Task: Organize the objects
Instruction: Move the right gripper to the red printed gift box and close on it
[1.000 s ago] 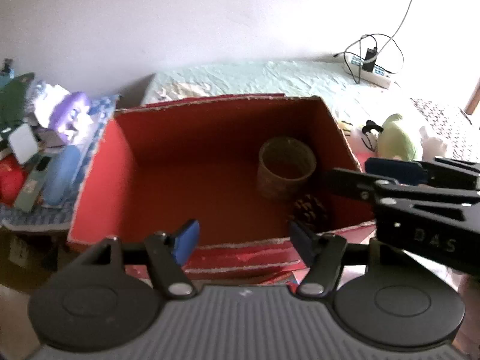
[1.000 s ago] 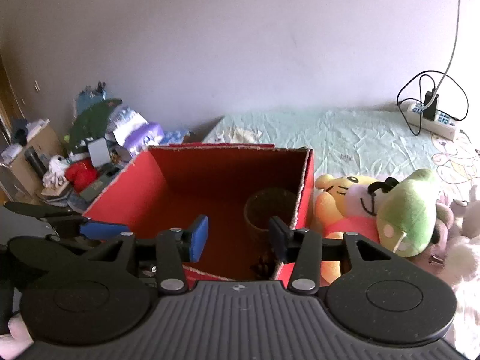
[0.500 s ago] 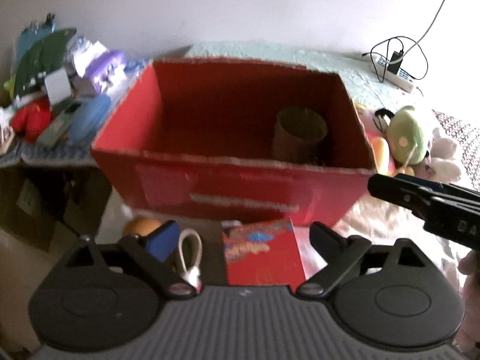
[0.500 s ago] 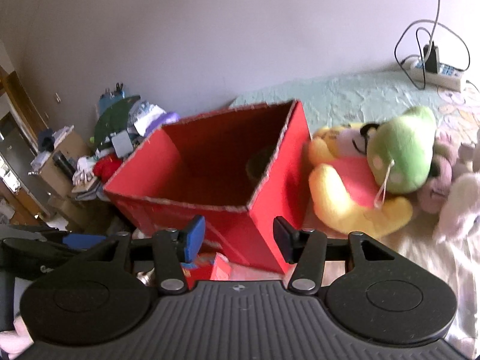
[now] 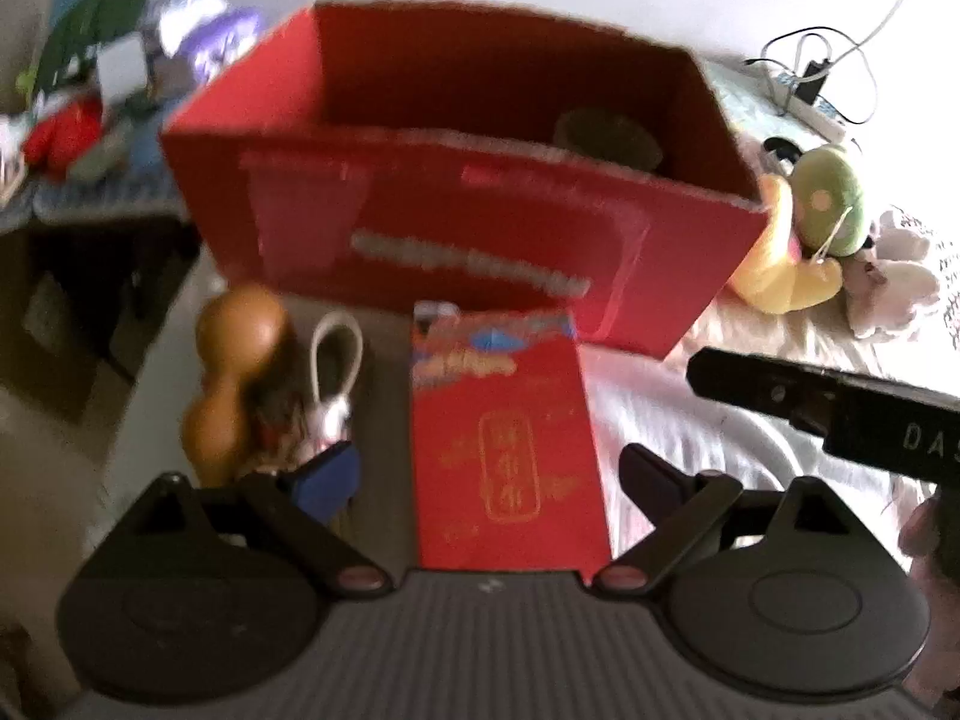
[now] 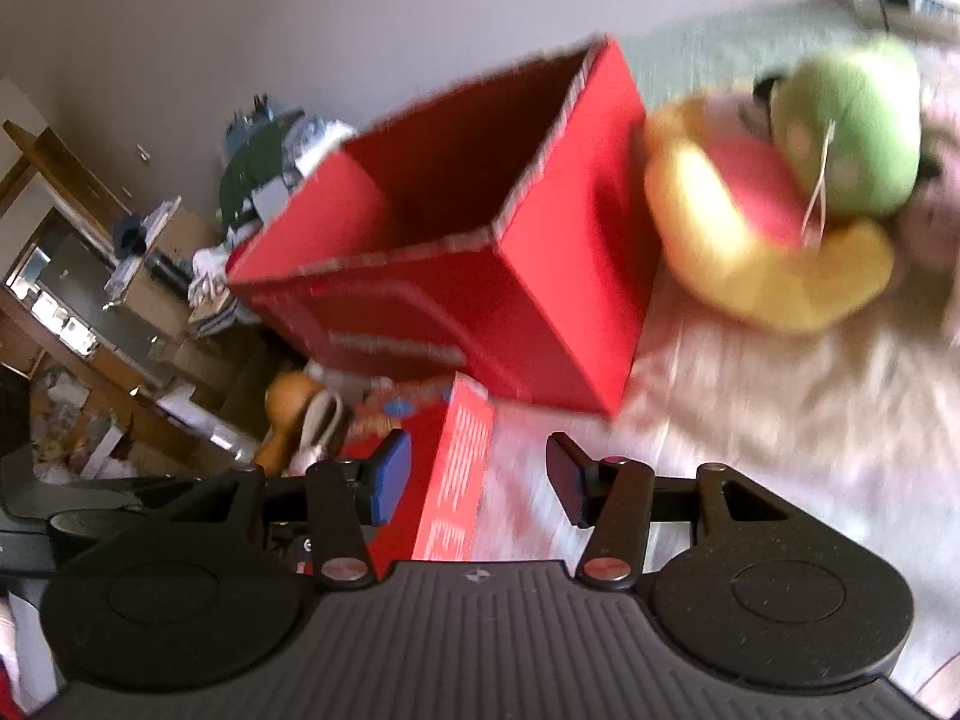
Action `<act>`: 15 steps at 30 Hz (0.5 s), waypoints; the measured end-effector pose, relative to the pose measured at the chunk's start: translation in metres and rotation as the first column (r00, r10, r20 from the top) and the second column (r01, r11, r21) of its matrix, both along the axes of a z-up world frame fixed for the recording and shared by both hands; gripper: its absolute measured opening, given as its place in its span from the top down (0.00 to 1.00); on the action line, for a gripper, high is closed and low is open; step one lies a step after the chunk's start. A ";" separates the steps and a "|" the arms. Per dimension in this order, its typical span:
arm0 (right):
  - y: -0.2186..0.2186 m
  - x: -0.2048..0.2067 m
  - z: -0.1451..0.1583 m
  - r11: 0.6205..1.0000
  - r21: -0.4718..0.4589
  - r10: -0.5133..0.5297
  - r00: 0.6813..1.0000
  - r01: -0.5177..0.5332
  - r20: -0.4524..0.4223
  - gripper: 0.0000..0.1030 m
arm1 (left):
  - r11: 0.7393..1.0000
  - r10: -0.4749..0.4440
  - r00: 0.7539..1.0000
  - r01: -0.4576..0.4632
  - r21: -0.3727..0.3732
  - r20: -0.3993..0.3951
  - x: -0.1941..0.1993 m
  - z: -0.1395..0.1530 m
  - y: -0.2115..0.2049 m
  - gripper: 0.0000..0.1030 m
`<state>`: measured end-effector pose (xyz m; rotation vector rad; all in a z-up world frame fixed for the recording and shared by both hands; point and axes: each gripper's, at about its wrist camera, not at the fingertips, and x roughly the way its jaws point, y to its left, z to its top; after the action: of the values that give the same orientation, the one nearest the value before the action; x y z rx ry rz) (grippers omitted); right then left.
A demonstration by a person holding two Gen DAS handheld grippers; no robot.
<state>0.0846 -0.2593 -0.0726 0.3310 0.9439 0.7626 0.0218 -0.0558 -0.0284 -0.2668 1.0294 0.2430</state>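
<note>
red flat box (image 5: 507, 444) lies on bed just in front of red carton (image 5: 456, 180), long axis pointing away from me | straight ahead, between L claw (image 5: 489, 480) fingers, both sprung wide, empty | R claw (image 6: 477, 483) also released, box edge at its left finger | L nearer imo, I'd take it w/ L.

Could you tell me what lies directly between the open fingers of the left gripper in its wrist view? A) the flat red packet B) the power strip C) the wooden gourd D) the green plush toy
A: the flat red packet lies in front of the big red box, framed by the open left gripper; the gourd sits off to its left.
</note>
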 end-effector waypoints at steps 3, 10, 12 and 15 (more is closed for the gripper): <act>0.005 0.001 -0.012 1.000 0.010 0.007 0.997 -0.006 -0.079 0.47 | 0.999 0.016 0.999 -0.018 -0.044 -0.029 -0.002 -0.013 0.002 0.09; 0.014 0.006 -0.022 1.000 0.001 0.016 0.988 -0.016 -0.153 0.47 | 0.995 -0.009 0.998 0.002 -0.104 -0.067 0.010 -0.035 0.001 0.09; 0.016 0.008 -0.026 1.000 -0.003 0.013 0.984 -0.014 -0.179 0.47 | 0.993 -0.023 0.997 0.014 -0.115 -0.079 0.015 -0.041 0.000 0.09; 0.015 0.013 -0.030 1.000 0.006 0.005 0.978 -0.004 -0.209 0.47 | 0.997 -0.042 0.996 0.036 -0.075 -0.083 0.020 -0.046 -0.005 0.09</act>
<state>0.0979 -0.2445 -0.1025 0.4195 1.1414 0.7444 0.0416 -0.0608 -0.0741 -0.3043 1.1272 0.1824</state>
